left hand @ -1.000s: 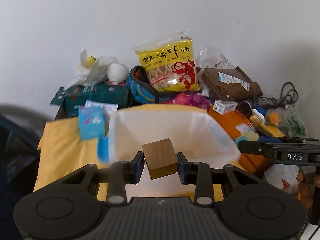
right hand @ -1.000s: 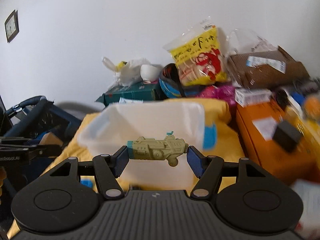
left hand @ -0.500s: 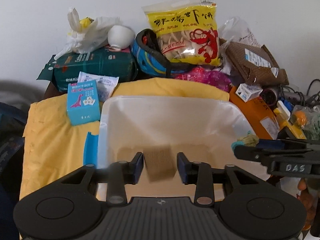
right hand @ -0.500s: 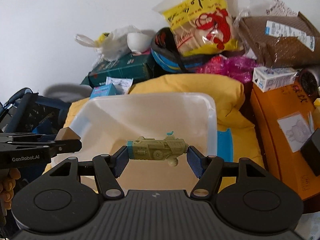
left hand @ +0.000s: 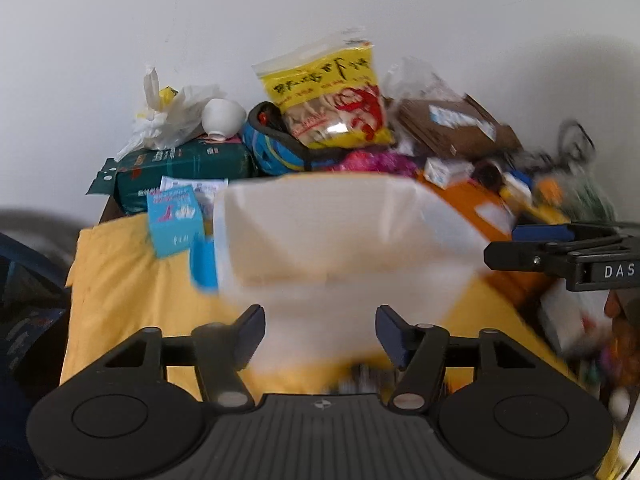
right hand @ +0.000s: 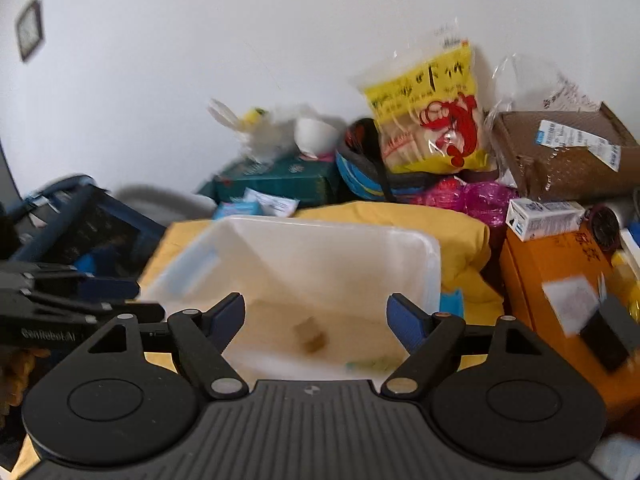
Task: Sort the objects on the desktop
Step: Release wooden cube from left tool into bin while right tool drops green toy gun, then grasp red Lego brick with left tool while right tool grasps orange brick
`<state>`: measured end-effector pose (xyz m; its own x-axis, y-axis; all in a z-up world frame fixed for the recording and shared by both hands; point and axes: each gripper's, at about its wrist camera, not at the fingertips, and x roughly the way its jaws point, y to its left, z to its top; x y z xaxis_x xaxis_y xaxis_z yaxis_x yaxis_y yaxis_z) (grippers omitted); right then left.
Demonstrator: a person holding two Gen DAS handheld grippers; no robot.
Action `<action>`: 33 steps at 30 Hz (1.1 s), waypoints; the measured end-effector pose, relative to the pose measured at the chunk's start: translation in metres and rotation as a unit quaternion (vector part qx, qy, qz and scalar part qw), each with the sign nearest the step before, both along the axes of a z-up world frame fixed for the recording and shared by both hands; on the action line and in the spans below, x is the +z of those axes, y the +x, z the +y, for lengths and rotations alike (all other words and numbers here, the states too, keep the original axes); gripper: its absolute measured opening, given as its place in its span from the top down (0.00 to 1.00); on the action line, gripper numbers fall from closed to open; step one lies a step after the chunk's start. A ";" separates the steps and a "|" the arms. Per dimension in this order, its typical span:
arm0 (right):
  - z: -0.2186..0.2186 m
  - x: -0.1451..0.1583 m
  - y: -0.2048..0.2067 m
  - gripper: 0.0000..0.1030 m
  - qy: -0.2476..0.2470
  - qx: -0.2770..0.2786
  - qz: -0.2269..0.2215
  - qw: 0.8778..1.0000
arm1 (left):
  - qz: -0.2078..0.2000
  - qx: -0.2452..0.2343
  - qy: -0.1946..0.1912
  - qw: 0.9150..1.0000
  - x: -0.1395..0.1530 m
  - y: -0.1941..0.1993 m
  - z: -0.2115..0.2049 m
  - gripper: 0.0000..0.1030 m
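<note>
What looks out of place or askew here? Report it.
Nothing looks spilled or damaged. The wooden block and green toy lie inside the white bin; both are blurred. The clutter behind is piled untidily.

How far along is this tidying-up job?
Two things already lie in the white plastic bin: a wooden block and a blurry green toy. Nothing is in hand; the left tool and right tool are both open. The snack bag and small white box remain outside.
</note>
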<state>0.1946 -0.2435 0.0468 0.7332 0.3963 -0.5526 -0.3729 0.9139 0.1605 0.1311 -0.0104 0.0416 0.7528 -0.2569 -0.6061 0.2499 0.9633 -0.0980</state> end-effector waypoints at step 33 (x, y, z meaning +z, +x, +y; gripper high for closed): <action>0.007 -0.111 -0.072 0.62 -0.072 0.030 0.073 0.994 | 0.050 -0.016 0.015 0.999 -0.094 -0.044 -0.016 0.47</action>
<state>0.1227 -0.2365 -0.0640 0.6190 0.3456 -0.7053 -0.4100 0.9081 0.0852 0.0873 -0.0263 -0.0525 0.6805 -0.2602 -0.6850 0.2705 0.9580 -0.0951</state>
